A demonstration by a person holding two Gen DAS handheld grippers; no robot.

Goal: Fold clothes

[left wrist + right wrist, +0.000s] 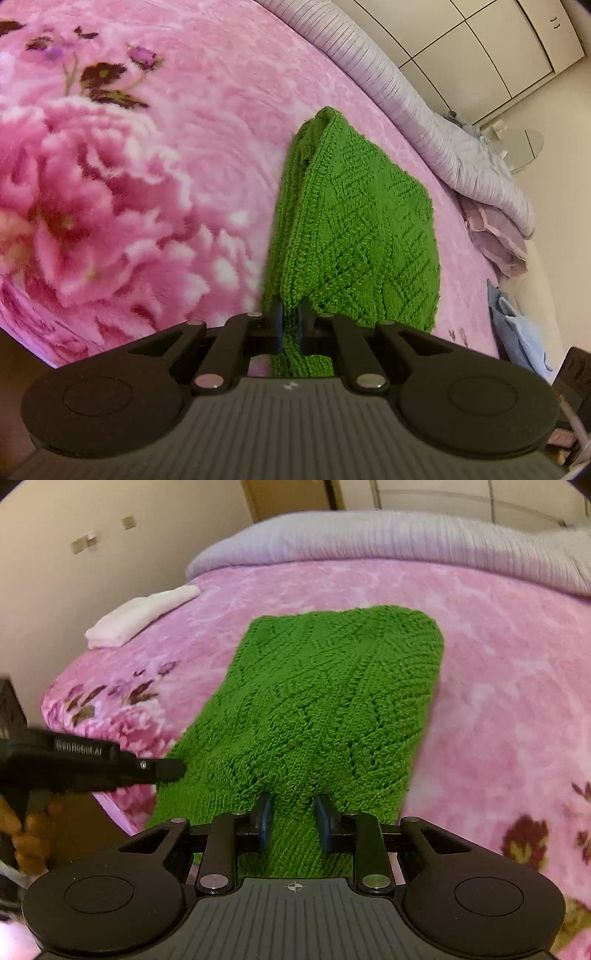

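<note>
Two grippers on this one: my left gripper (290,325) is clamped on the near edge of the green knitted sweater (325,709), while my right gripper (293,821) has its jaws apart around a ridge of the same edge. The sweater lies lengthwise on the pink floral blanket (498,686), near its left edge. Looks mid-fold to me; next I'd close the right, then lift both corners evenly toward the far hem.
</note>
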